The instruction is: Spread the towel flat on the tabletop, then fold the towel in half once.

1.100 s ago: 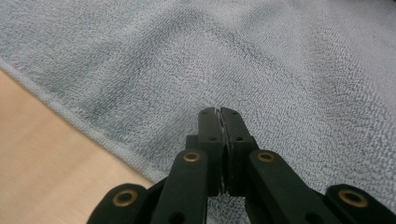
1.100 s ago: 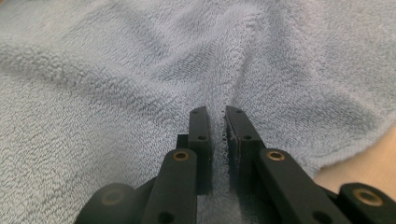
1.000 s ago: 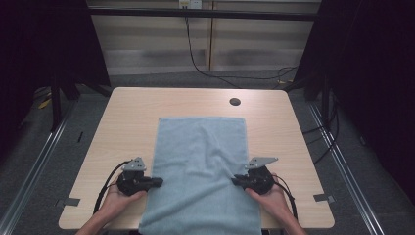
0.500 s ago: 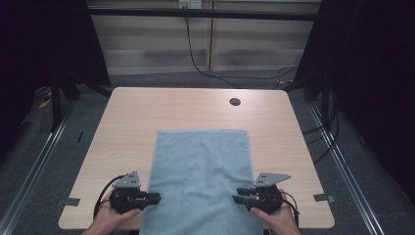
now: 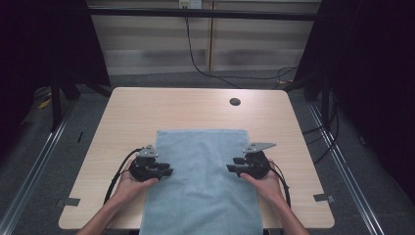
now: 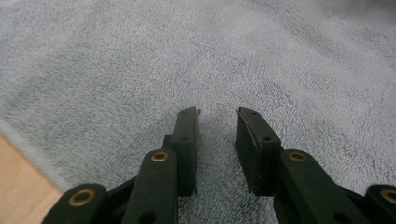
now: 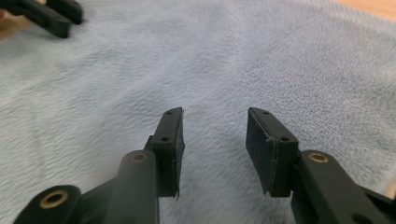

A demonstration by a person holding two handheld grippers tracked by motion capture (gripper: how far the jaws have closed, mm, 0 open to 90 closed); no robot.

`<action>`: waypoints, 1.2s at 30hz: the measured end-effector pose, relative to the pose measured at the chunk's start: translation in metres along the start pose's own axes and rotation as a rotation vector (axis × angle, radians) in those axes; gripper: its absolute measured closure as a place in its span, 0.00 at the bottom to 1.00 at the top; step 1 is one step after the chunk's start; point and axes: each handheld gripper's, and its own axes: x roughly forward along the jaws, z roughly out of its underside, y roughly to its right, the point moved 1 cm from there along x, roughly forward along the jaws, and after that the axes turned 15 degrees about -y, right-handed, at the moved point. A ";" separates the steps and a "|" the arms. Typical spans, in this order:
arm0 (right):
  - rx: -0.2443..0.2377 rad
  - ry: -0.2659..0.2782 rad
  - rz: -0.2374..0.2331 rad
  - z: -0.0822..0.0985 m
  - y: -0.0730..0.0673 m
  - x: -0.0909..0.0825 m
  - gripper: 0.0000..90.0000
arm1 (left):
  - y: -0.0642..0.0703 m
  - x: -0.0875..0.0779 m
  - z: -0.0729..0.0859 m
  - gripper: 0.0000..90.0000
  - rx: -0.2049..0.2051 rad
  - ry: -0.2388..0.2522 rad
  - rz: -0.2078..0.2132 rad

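Observation:
A light blue towel [image 5: 203,181] lies flat on the wooden table [image 5: 147,110], its near end hanging over the front edge. My left gripper [image 5: 169,171] rests at the towel's left edge and points inward. Its jaws have just been opening, and in the left gripper view my left gripper [image 6: 218,114] stands open over the terry cloth [image 6: 140,60] with nothing pinched. My right gripper [image 5: 230,169] sits at the right edge, facing the left one. My right gripper [image 7: 215,114] has also just been opening and stands open above the towel [image 7: 289,60], holding nothing.
A round cable hole [image 5: 235,102] sits at the table's back right. Black cables [image 5: 195,54] hang behind the table and dark stands flank it. Bare wood lies beyond the towel's far edge and along both sides. The left gripper's jaws [image 7: 46,16] appear across the towel.
The towel slid toward the person as both grippers pulled back. Both then let go, opened, and moved forward along the towel's side edges.

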 end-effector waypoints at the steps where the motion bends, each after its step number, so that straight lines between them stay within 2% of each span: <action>1: 0.007 -0.002 -0.001 0.000 0.002 0.003 0.62 | 0.000 -0.001 0.001 0.76 0.006 -0.001 0.004; 5: 0.009 -0.022 -0.003 0.009 0.002 0.007 0.62 | 0.004 -0.003 0.008 0.71 0.010 0.012 0.035; 9: -0.026 -0.043 0.002 0.027 -0.015 -0.003 0.61 | 0.013 -0.007 0.016 0.69 0.013 0.002 0.064; 11: -0.020 -0.041 -0.026 0.037 -0.020 -0.009 0.62 | 0.020 -0.010 0.021 0.69 0.030 -0.008 0.078; 13: -0.030 -0.055 -0.032 0.043 -0.026 -0.013 0.61 | 0.028 -0.012 0.023 0.67 0.066 -0.035 0.074; 15: -0.041 -0.077 -0.050 0.045 -0.031 -0.016 0.58 | 0.035 -0.013 0.025 0.62 0.072 -0.036 0.067; 17: -0.046 -0.078 -0.031 0.041 -0.030 -0.019 0.52 | 0.037 -0.014 0.025 0.61 0.090 -0.045 0.058; 19: -0.024 -0.054 -0.019 0.034 -0.018 -0.022 0.52 | 0.034 -0.013 0.024 0.61 0.074 -0.040 0.084; 21: 0.007 -0.025 -0.006 0.026 -0.002 -0.026 0.52 | 0.031 -0.013 0.024 0.61 0.068 -0.037 0.091; 23: 0.036 -0.003 0.027 0.017 0.016 -0.026 0.51 | 0.030 -0.012 0.024 0.59 0.064 -0.029 0.102; 28: 0.096 0.034 0.071 0.000 0.052 -0.018 0.51 | 0.028 -0.012 0.024 0.59 0.063 -0.024 0.108; 31: 0.104 0.024 0.096 -0.010 0.063 -0.008 0.51 | 0.028 -0.012 0.023 0.59 0.063 -0.024 0.113; 36: 0.107 0.010 0.134 -0.019 0.070 0.005 0.48 | 0.027 -0.011 0.023 0.58 0.063 -0.025 0.113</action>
